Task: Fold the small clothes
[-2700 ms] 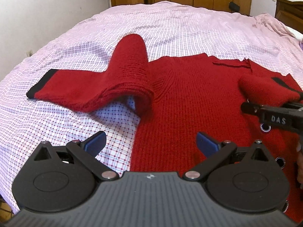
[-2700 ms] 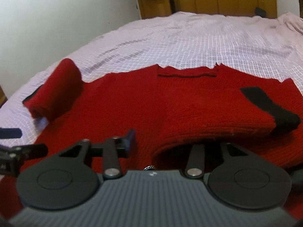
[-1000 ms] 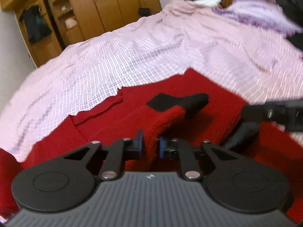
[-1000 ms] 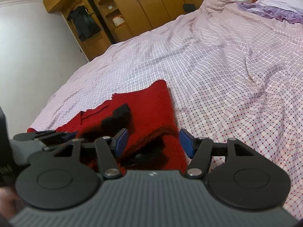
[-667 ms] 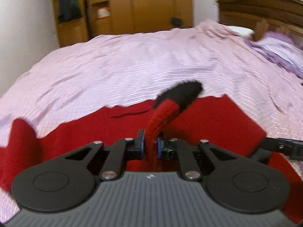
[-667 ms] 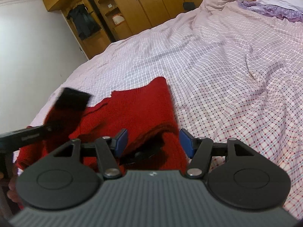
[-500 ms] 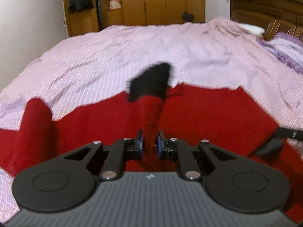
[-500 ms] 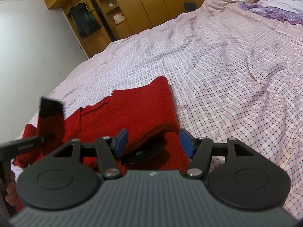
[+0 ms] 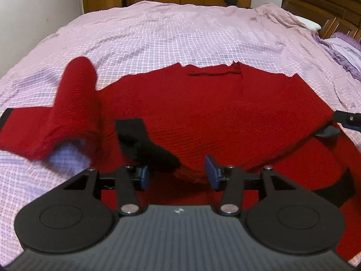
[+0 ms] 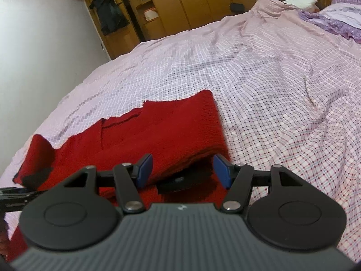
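Where the bed [image 9: 180, 33] carries a checked pink sheet, a red sweater [image 9: 225, 113] lies flat, one sleeve folded across. Black cuff [image 9: 135, 140] rests between the left gripper [image 9: 178, 174], jaws just opening, pads clear. Right gripper [image 10: 182, 169]: half wide, straddling the folded edge without pressing.

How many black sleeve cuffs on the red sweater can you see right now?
2. One black knit cuff lies on the red knitted sweater, just ahead of the left gripper. The other pokes out at the far left on the checked bedsheet.
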### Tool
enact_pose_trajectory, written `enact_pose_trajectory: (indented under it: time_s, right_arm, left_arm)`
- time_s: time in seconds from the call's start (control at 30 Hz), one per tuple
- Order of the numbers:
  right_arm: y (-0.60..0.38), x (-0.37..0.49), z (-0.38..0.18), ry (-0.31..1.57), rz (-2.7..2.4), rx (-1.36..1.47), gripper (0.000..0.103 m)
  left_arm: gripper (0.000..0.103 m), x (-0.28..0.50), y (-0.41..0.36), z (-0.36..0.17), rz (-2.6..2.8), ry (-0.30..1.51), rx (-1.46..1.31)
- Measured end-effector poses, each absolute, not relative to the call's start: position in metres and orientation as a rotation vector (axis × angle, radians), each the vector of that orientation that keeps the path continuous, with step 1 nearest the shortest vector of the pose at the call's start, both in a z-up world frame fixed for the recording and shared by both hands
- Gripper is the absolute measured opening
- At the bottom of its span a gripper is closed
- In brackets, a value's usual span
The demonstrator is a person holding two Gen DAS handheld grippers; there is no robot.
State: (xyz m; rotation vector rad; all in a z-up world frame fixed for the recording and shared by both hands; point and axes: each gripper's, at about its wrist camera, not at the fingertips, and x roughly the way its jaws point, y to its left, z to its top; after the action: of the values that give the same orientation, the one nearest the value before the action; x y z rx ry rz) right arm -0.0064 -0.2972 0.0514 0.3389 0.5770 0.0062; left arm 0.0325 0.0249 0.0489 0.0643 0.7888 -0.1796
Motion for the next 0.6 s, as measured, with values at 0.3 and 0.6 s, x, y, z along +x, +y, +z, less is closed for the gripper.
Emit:
enact_pose_trajectory:
  time_s: [0.3,0.6]
  right_arm:
    - [-0.291,0.002,0.06,0.603,0.007,0.265,0.062]
    - [-0.288,0.013,0.059,0.634,0.011,0.271,0.062]
  left_arm:
    - [0.06,0.008,0.048,0.068,-0.139,0.736,0.079]
    - [0.063,0.045,0.042,0.053,-0.153,0.751,0.036]
